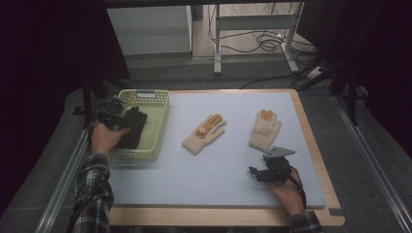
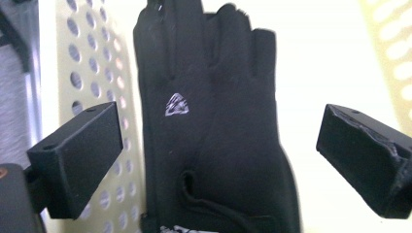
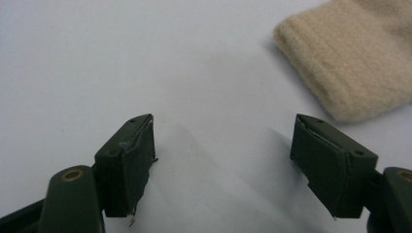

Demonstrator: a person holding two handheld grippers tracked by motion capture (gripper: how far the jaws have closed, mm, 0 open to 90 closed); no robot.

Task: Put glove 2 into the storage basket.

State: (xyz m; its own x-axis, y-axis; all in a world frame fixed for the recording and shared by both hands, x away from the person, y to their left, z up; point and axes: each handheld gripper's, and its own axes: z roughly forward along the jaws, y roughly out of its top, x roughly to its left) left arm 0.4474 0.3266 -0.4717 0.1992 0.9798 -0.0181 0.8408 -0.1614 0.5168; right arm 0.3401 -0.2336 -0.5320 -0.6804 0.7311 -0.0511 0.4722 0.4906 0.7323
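wooden table edge [image 1: 218, 217], grey mat [image 1: 204, 170], cabled floor [image 1: 252, 41]

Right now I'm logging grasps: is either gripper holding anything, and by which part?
Nothing. The left gripper stands open around the black glove; the right gripper is open.

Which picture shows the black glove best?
The left gripper view: the black glove is close up between the open tongs, its little silver logo clear. In the high view it is a small dark shape in the green basket by the left hand.
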